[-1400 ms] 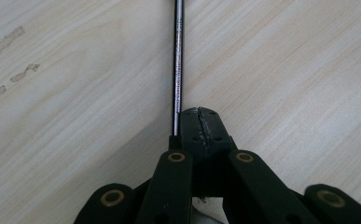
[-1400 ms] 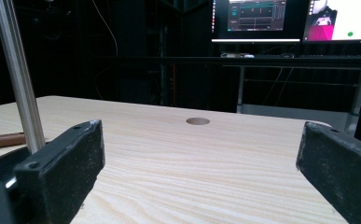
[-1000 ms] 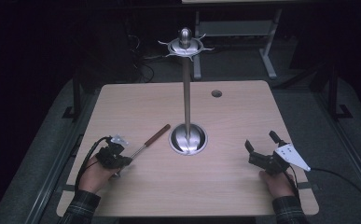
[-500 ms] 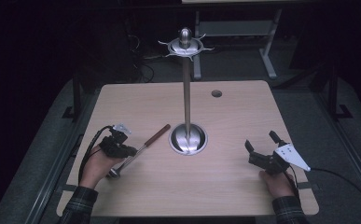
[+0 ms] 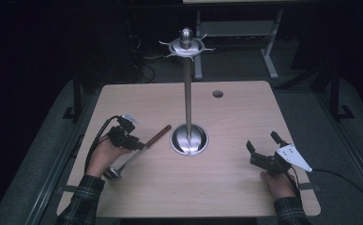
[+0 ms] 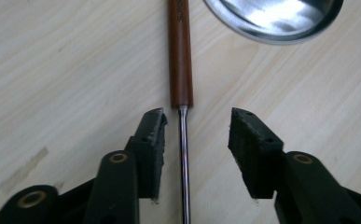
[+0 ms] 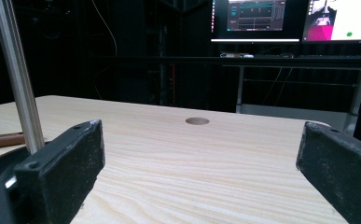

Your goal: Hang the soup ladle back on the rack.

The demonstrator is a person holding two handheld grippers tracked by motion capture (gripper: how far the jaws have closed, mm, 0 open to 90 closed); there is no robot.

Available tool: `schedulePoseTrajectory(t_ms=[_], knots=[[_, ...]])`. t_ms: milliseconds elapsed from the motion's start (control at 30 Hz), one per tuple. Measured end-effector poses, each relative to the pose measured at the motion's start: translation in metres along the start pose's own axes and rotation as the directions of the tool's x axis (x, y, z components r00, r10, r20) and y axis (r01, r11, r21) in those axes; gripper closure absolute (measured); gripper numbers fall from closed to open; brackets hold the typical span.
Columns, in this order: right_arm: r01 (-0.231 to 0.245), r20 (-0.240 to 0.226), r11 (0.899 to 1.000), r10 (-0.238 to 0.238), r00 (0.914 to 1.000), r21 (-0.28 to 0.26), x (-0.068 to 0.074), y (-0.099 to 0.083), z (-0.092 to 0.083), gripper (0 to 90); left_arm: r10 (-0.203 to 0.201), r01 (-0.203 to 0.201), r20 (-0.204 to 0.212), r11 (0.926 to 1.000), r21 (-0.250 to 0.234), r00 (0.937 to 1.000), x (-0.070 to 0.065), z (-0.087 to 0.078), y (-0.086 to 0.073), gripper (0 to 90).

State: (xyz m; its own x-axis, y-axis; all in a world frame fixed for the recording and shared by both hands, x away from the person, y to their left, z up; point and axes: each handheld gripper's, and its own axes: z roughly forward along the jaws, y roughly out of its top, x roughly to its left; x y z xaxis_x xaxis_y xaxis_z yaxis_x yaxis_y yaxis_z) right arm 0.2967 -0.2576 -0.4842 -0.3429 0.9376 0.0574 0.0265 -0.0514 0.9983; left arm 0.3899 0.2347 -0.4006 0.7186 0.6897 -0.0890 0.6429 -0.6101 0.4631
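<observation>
Pale wood worktop [image 5: 235, 187]: the left claw [image 6: 197, 140], its jaws just opening, straddles the ladle [image 6: 180, 56] lying flat, its metal shaft between the pads, beside the steel stand [image 5: 188, 138]. Right claw [image 5: 263, 147] rests spread wide.

No text can be read with certainty. The brown wooden handle [image 6: 180, 51] of the utensil carries a small dark imprint near its far end in the left gripper view, too blurred to make out. The monitors [image 7: 256, 18] beyond the table's far edge show coloured windows whose writing is too small to read.
</observation>
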Motion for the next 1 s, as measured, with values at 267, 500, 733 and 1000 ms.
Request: schedulePoseTrajectory(t_ms=[267, 500, 733, 1000], knots=[[-0.001, 0.001, 1.0, 0.001, 1.0, 0.0, 0.0, 0.0, 0.0, 0.2, 0.027, -0.027, -0.015, 0.9989, 0.038, 0.9995, 0.005, 0.019, 0.016, 52.3], [0.0, 0.0, 1.0, 0.0, 1.0, 0.0, 0.0, 0.0, 0.0, 0.2, 0.073, -0.069, -0.04, 0.9937, 0.089, 0.9966, 0.006, 0.034, 0.03, 53.0], [0.0, 0.0, 1.0, 0.0, 1.0, 0.0, 0.0, 0.0, 0.0, 0.2, 0.078, -0.072, -0.043, 0.9888, 0.131, 0.996, 0.003, 0.048, 0.037, 59.0], [0.001, -0.001, 1.0, -0.001, 1.0, -0.001, 0.0, 0.0, 0.0, 0.2, 0.087, -0.074, -0.066, 0.9805, 0.182, 0.994, 0.001, 0.058, 0.037, 65.3]])
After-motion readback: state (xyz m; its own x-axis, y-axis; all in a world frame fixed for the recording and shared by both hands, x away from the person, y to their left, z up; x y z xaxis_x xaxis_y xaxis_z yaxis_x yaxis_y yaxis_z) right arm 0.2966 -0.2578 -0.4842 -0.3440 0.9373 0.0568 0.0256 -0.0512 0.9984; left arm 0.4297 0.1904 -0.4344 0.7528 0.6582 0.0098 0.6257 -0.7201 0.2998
